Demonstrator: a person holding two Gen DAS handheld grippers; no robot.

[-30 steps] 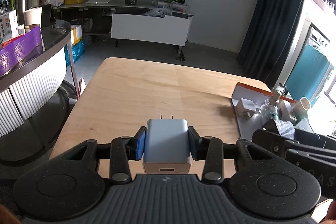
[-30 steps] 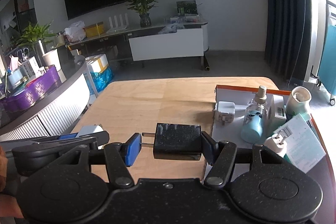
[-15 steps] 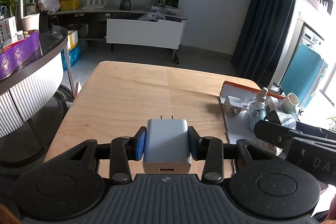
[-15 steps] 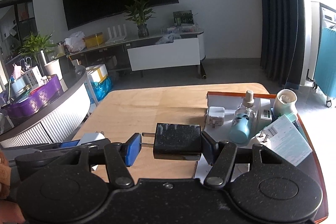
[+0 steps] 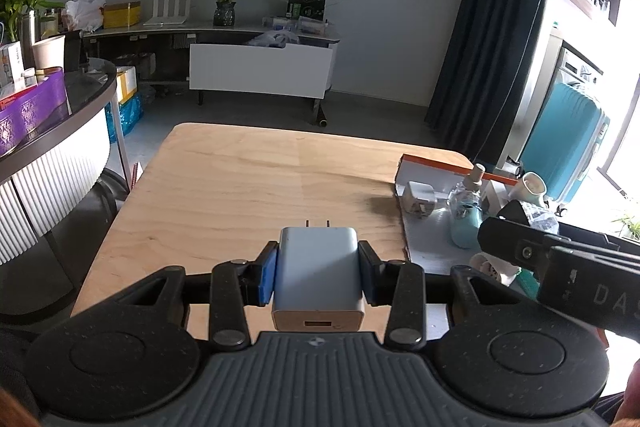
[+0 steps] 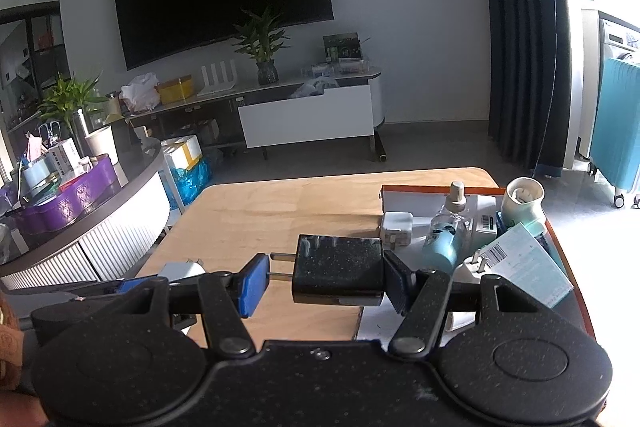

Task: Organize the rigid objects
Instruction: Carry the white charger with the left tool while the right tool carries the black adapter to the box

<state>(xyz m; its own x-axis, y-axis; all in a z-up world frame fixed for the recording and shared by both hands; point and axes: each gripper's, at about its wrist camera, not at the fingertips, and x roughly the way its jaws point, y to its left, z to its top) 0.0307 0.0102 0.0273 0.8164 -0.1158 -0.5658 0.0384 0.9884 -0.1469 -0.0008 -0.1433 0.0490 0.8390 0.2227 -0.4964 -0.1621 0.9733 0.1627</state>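
We hold two chargers above the wooden table (image 5: 248,187), one in each tool. Our left gripper (image 5: 318,277) pinches the pale blue charger (image 5: 318,267) by its flat sides, prongs pointing away from us toward the bare tabletop. Our right gripper (image 6: 322,277) clamps the black charger (image 6: 338,269) endwise: one blue pad presses on the prong tips, the other on the back face. That second hold looks the shakier to us, since the prongs give the pad little to bear on; a jolt or a quick tilt could swing the block out and drop it on the table or onto the tray's contents. The tray (image 6: 436,192) with the orange rim sits at the table's right edge and is already crowded, so setting either charger in could knock over the upright clear bottle (image 6: 450,217) or shove the white plug (image 6: 396,229) aside. The two tools also hang close together, and in the left view the right one crosses just beside the tray, so we could bump them on the way in. By our count: two chargers in hand, one tray, and in it one white plug, one clear bottle, one pale cup (image 6: 522,197), one labelled card (image 6: 524,263), and at least one more white plug half hidden; we cannot count what lies under it.
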